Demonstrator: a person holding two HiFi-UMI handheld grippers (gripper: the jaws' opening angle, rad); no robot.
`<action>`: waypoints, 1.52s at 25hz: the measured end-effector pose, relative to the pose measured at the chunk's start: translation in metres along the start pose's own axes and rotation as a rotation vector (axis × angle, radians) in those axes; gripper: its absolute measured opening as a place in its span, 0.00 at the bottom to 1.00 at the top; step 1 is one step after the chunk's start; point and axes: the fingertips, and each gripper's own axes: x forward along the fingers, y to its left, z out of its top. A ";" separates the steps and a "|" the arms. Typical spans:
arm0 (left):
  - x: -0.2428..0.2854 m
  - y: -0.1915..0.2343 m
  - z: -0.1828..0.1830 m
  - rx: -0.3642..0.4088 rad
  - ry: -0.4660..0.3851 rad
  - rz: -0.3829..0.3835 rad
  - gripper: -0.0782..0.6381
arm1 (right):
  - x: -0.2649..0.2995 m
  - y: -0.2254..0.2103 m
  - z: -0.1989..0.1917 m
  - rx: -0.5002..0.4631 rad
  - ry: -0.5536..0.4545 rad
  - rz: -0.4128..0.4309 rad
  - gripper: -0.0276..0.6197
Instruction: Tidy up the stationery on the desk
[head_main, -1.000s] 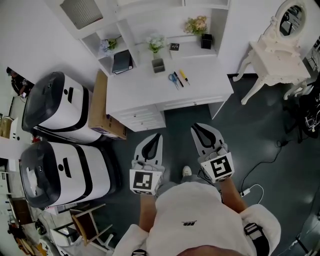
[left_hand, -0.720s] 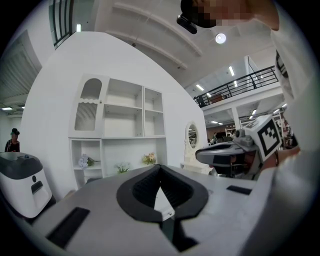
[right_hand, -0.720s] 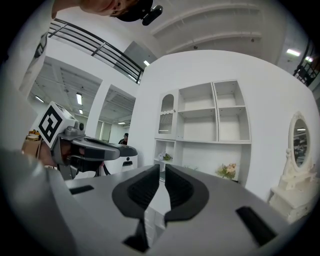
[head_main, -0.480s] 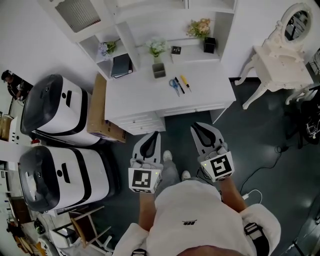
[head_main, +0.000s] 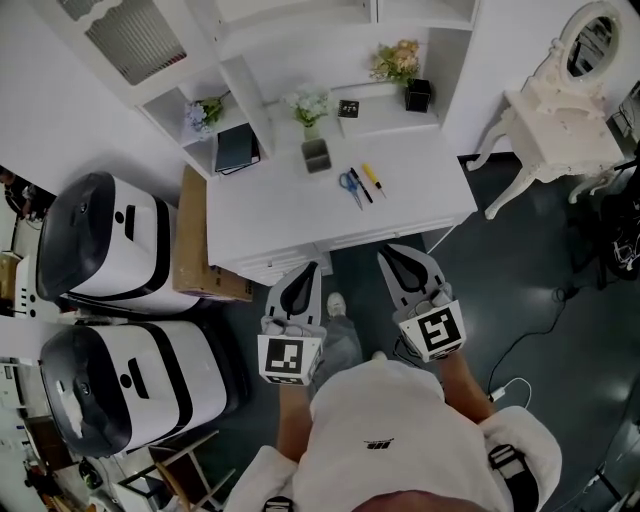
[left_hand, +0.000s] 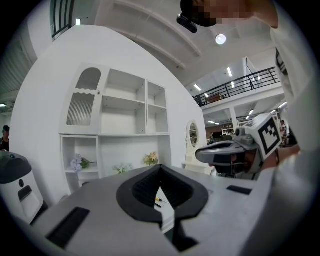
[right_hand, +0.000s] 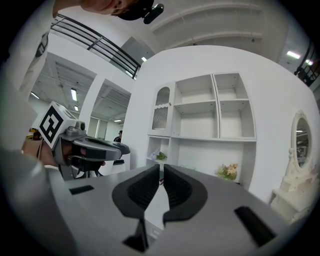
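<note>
Stationery: blue scissors, black pen and yellow-handled tool lie side by side, far right on the white desk.
Left gripper: fingers together, empty, by the desk's near edge.
Right gripper: fingers together, empty, alongside.

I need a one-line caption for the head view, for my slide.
Head view: left gripper and right gripper, both shut and empty, before a white desk bearing blue scissors.
</note>
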 end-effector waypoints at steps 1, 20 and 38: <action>0.007 0.005 0.000 0.005 0.003 -0.009 0.11 | 0.007 -0.002 0.000 0.002 0.000 -0.004 0.04; 0.120 0.108 -0.011 -0.006 0.026 -0.174 0.11 | 0.142 -0.046 -0.017 0.025 0.126 -0.100 0.04; 0.196 0.150 -0.061 -0.027 0.080 -0.311 0.11 | 0.219 -0.074 -0.074 0.057 0.275 -0.168 0.09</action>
